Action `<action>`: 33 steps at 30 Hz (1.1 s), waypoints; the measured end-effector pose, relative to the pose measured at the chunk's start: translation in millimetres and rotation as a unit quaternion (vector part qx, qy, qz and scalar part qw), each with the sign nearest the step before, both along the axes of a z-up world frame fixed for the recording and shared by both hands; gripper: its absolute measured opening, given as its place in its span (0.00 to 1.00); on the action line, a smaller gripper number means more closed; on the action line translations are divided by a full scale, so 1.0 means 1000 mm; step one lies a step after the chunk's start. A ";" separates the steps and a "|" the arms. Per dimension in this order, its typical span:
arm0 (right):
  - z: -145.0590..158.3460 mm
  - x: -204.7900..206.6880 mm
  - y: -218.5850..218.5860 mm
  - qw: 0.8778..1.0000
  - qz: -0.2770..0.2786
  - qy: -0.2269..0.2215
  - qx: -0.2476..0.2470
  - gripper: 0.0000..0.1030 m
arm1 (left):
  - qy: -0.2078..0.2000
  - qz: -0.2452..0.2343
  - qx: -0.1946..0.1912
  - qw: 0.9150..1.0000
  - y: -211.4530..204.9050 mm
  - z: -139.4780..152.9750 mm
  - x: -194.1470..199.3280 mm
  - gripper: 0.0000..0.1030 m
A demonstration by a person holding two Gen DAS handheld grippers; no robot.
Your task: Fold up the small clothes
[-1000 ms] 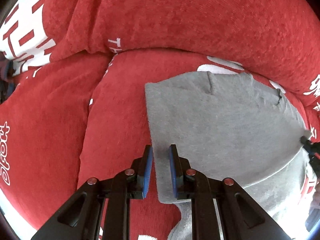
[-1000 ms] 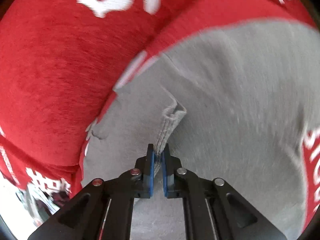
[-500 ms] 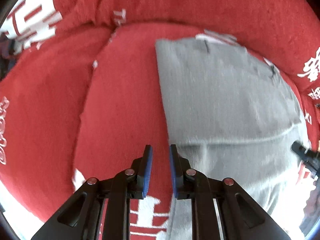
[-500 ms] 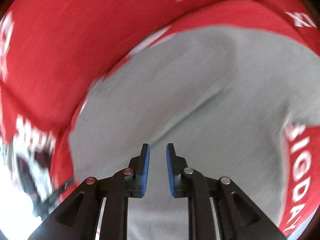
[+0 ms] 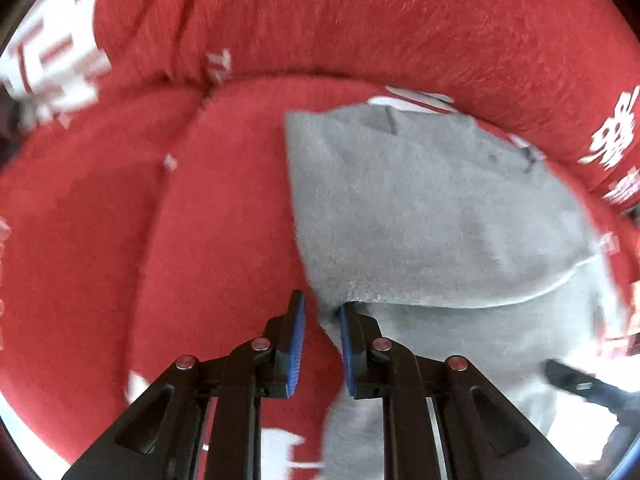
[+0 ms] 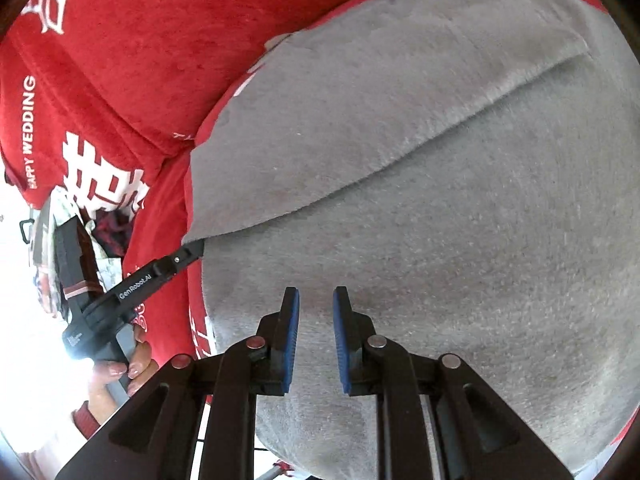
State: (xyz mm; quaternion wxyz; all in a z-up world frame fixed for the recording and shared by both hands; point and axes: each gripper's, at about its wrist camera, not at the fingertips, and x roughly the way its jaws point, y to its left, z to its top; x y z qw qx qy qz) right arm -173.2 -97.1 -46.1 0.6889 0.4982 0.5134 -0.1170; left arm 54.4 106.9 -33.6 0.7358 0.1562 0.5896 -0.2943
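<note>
A red plush blanket with white lettering [image 5: 224,216] covers the whole surface. On it lies the grey fleece garment [image 6: 440,240], spread flat, with one flap folded over so that its edge runs diagonally across the lower layer. The left gripper [image 5: 321,344] sits at the garment's left edge by the fold's corner, fingers parted, with cloth between them but not pinched. The right gripper [image 6: 316,336] hangs over the garment's lower layer, fingers apart and holding nothing.
</note>
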 end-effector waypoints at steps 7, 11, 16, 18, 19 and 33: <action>-0.003 0.000 -0.002 1.000 -0.006 0.010 -0.001 0.18 | -0.039 -0.030 0.024 0.998 0.006 -0.006 -0.005 0.18; -0.006 0.001 0.001 1.000 -0.006 0.020 0.000 0.18 | -0.085 -0.032 0.072 0.993 0.013 -0.004 -0.013 0.59; -0.002 -0.005 -0.004 1.000 -0.011 0.026 -0.012 0.18 | -0.059 0.006 0.064 0.996 0.039 0.006 -0.005 0.59; 0.004 -0.002 -0.009 0.999 -0.012 0.022 -0.032 0.18 | -0.046 0.031 0.038 0.998 0.043 0.015 0.004 0.59; 0.008 0.001 -0.014 0.999 -0.012 0.020 -0.047 0.18 | -0.042 0.038 0.028 0.998 0.040 0.017 0.009 0.59; -0.009 0.033 -0.066 0.988 0.020 0.052 -0.143 0.17 | -0.042 -0.005 0.058 0.997 0.009 -0.010 0.005 0.72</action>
